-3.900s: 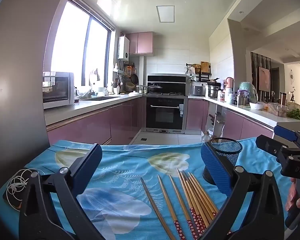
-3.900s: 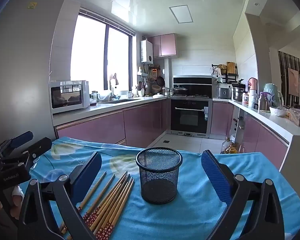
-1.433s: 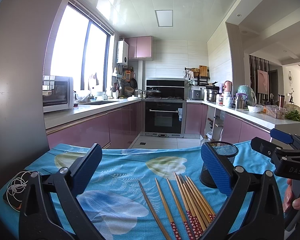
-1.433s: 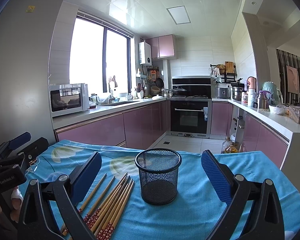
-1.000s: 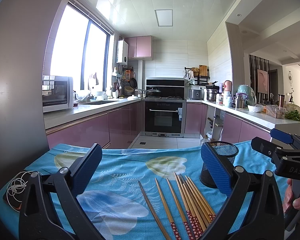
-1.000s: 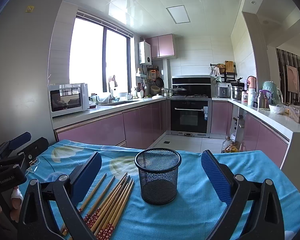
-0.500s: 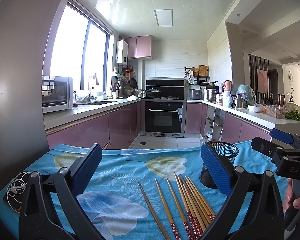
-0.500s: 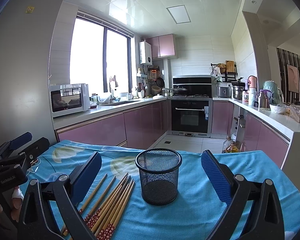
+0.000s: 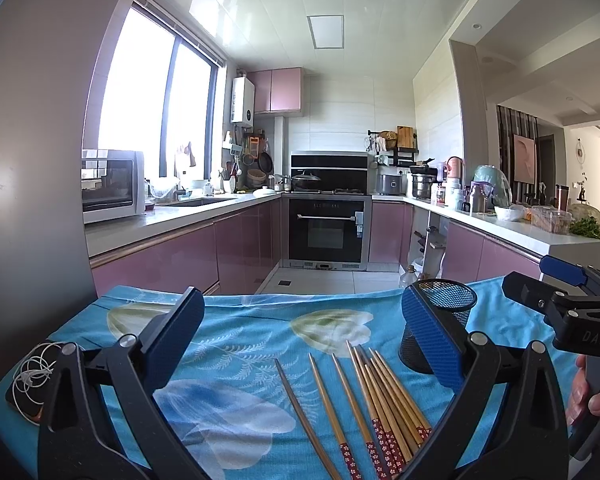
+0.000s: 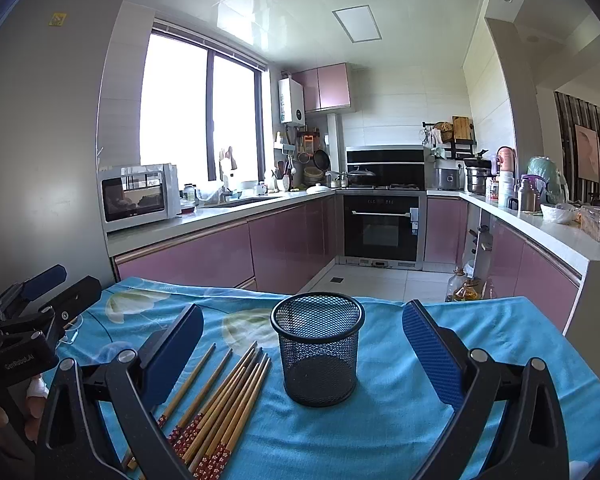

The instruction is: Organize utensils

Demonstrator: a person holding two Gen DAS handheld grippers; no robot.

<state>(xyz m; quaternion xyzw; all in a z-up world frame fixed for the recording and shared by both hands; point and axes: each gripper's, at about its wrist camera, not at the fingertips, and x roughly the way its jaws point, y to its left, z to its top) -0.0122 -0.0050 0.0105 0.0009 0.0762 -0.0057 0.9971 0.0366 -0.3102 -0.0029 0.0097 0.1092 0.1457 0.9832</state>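
Several wooden chopsticks (image 9: 374, 398) with red patterned ends lie side by side on the blue floral tablecloth (image 9: 236, 344). They also show in the right wrist view (image 10: 224, 394). A black mesh cup (image 10: 318, 354) stands upright and empty just right of them, and shows in the left wrist view (image 9: 440, 320) partly behind a finger. My left gripper (image 9: 300, 340) is open and empty, above the cloth left of the chopsticks. My right gripper (image 10: 302, 346) is open and empty, with the cup between its fingers' line of sight.
A phone with a white earphone cable (image 9: 32, 376) lies at the cloth's left edge. The table's far edge (image 10: 440, 302) drops to the kitchen floor. Pink cabinets and an oven (image 10: 382, 226) stand beyond. The right gripper also shows in the left wrist view (image 9: 572, 312).
Almost nothing. Both grippers hover in place, open; since the earliest frame the left view has tilted up very slightly.
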